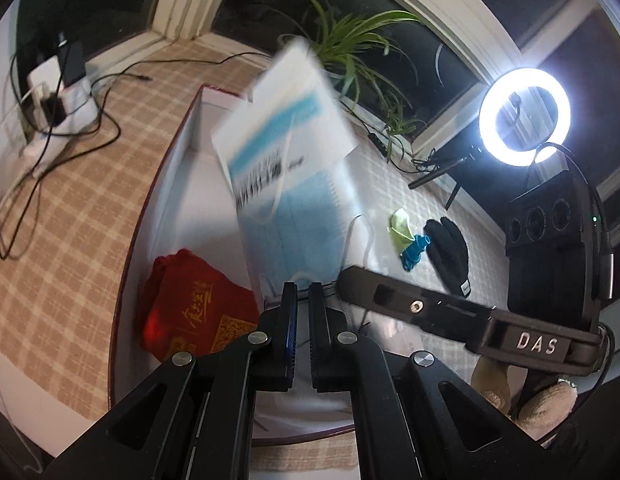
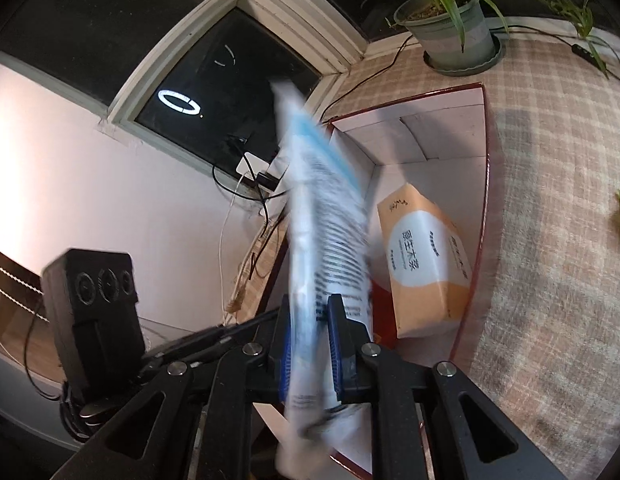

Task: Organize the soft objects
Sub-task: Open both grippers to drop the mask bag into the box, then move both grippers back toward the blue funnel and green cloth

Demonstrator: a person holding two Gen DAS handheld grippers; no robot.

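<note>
A: Where's the white cardboard box with the dark red rim (image 2: 487,184)?

B: Right under the right gripper (image 2: 308,344), running toward one o'clock. An orange tissue pack (image 2: 423,264) already lies inside.

A: And the flat blue-and-white plastic mask packet (image 2: 321,240)?

B: Pinched edge-on between the right jaws, long axis rising toward twelve o'clock and hanging over the box's left wall.

A: The left gripper (image 1: 304,332)?

B: Jaws nearly together, apparently gripping nothing. From it the packet (image 1: 286,140) hangs at twelve, and a red cloth pouch (image 1: 194,304) sits at ten.

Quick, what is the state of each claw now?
Left claw: nearly closed, holding nothing visible.
Right claw: closed on the mask packet.
</note>
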